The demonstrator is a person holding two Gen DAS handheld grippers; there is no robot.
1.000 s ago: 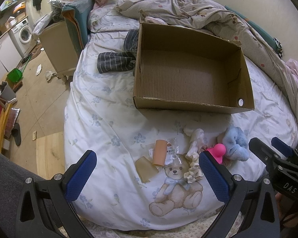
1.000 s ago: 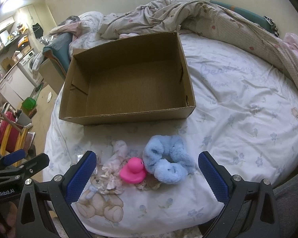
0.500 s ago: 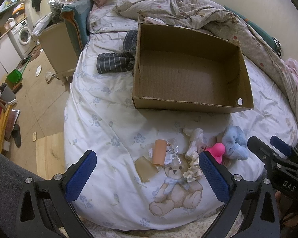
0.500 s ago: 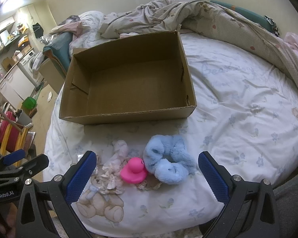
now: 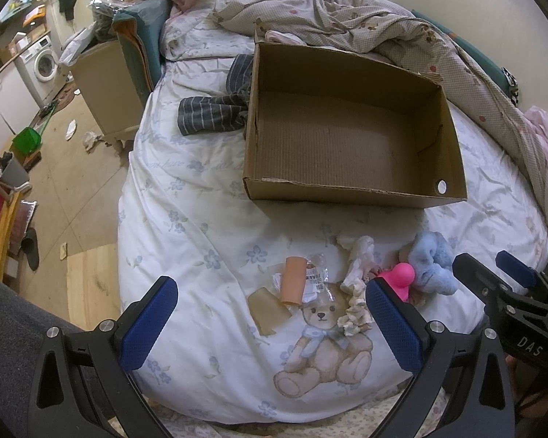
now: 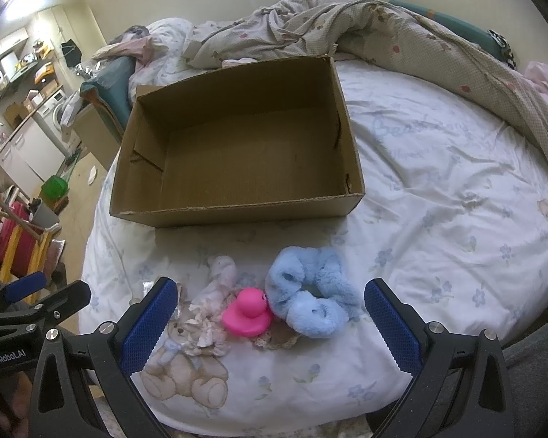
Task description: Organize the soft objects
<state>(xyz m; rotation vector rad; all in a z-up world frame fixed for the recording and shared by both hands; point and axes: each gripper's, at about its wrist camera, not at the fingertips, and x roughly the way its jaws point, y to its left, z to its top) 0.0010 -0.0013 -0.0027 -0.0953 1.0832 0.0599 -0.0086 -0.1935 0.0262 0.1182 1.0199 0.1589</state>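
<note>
An open cardboard box [image 5: 350, 197] [image 6: 237, 215] stands empty on the bed. In front of it lie a fluffy blue scrunchie [image 6: 308, 292] [image 5: 431, 262], a pink rubber duck [image 6: 248, 312] [image 5: 398, 279], a pale pink cloth piece [image 6: 221, 279] [image 5: 358, 261] and a cream frilly scrunchie [image 6: 204, 328] [image 5: 356, 314]. A peach tube on a plastic wrapper [image 5: 294, 279] lies further left. My left gripper [image 5: 270, 325] is open above the tube and frilly scrunchie. My right gripper [image 6: 270, 325] is open, with the duck and blue scrunchie between its fingers' line of sight.
A crumpled duvet [image 5: 365, 22] [image 6: 402, 33] lies behind and right of the box. A grey striped garment [image 5: 215, 113] lies left of the box. The bed's left edge drops to the floor, where a nightstand [image 5: 106, 87] stands.
Both grippers have stayed open and nearly still, with only a slight drift of view. The objects have not moved.
</note>
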